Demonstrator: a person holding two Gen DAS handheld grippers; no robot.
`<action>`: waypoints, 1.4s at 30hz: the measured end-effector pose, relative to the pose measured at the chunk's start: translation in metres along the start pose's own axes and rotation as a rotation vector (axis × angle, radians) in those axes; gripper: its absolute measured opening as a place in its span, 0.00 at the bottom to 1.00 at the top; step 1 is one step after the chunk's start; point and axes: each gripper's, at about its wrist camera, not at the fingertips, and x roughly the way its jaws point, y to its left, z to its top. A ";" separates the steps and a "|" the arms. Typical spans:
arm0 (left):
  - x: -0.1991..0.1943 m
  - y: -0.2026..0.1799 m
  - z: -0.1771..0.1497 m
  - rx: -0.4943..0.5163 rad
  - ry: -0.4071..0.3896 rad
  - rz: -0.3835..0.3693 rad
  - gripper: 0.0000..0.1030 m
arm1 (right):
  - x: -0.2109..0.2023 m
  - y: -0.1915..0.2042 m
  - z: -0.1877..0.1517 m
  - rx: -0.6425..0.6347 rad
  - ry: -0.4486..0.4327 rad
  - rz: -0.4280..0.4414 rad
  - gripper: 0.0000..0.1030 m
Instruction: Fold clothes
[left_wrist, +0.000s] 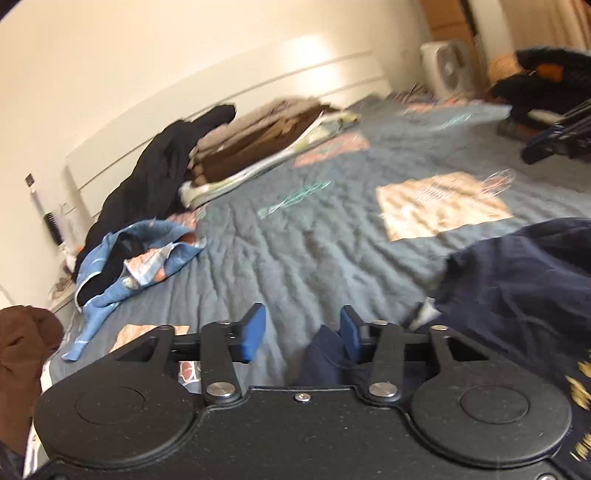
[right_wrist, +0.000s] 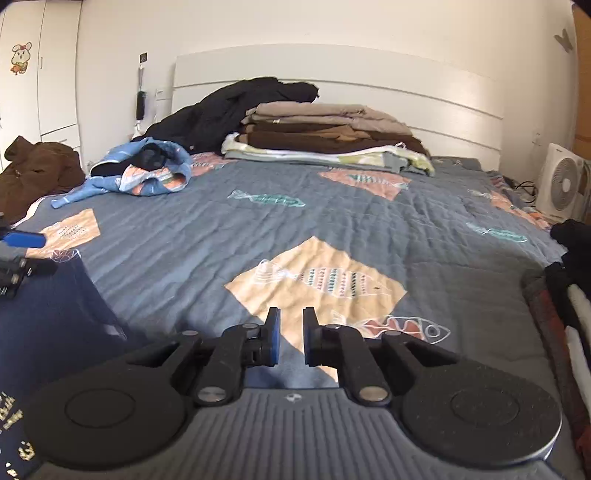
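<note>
Looks like there's plenty left: the left gripper (left_wrist: 303, 332) sits half open and the right gripper (right_wrist: 291, 339) nearly closed, both empty. The dark navy cotton garment with gold print (left_wrist: 517, 295) lies just right of the left one, and a folded brown-and-beige stack (right_wrist: 332, 129) sits far ahead, beside the crumpled blue patterned piece (right_wrist: 144, 170).

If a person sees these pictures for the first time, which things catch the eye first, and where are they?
The grey-blue quilt with fish patches fills the bed, and a neat stack of folded clothes sits near the white headboard. Left of the stack lies a crumpled blue patterned garment beside a black coat. Close to the camera, a navy garment lies beside the open left claw.
</note>
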 end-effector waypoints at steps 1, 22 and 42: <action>-0.021 0.003 -0.007 -0.020 -0.010 -0.012 0.48 | -0.009 -0.002 -0.001 0.007 -0.010 0.014 0.20; -0.411 -0.088 -0.167 -0.542 -0.050 -0.028 0.80 | -0.386 0.142 -0.186 0.093 0.040 0.177 0.77; -0.442 -0.127 -0.234 -0.262 0.022 0.132 0.84 | -0.427 0.202 -0.286 -0.046 0.073 0.020 0.81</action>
